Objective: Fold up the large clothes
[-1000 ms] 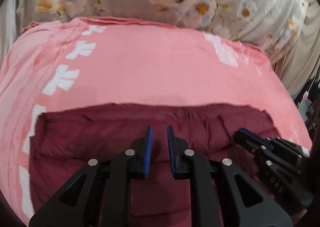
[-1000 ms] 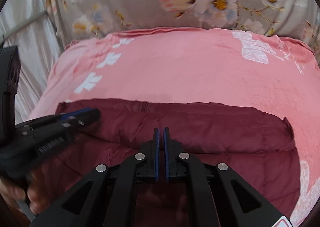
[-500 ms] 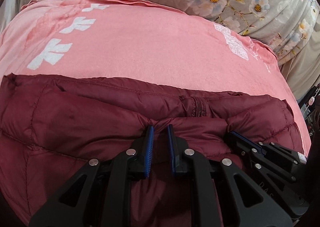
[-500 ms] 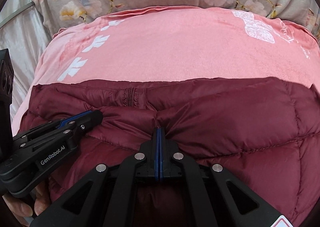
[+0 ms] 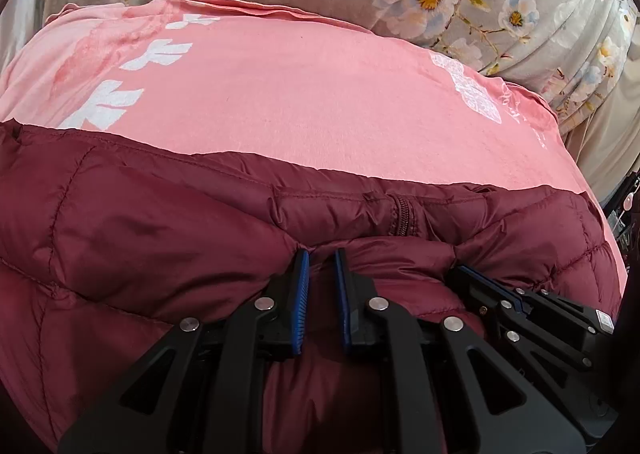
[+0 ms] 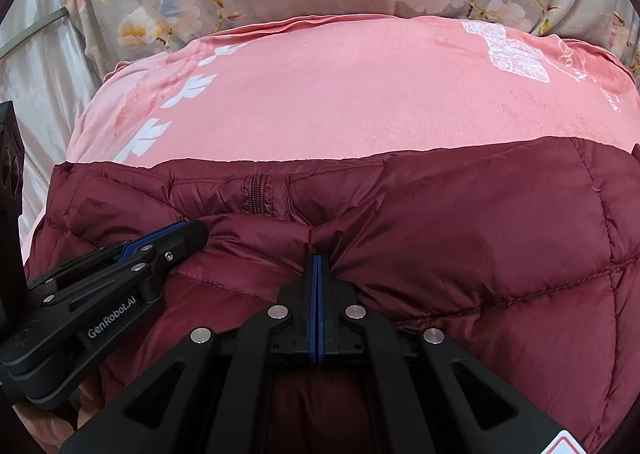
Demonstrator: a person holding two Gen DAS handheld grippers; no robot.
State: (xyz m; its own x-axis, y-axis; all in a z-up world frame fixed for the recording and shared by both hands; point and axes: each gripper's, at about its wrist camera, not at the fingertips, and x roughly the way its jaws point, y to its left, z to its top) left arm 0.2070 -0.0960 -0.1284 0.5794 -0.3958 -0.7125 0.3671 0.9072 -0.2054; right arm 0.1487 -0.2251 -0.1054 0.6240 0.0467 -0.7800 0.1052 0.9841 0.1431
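Right wrist: jacket [image 6: 460, 246] hem short of bare pink blanket [image 6: 340, 101]

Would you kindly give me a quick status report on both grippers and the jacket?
Left gripper jaws parted, fabric between. Right gripper shut on maroon puffer jacket. Jacket's near layer lies over itself on pink blanket. Nothing in the way.

A maroon puffer jacket [image 5: 160, 238] lies on the pink blanket [image 5: 300, 101].
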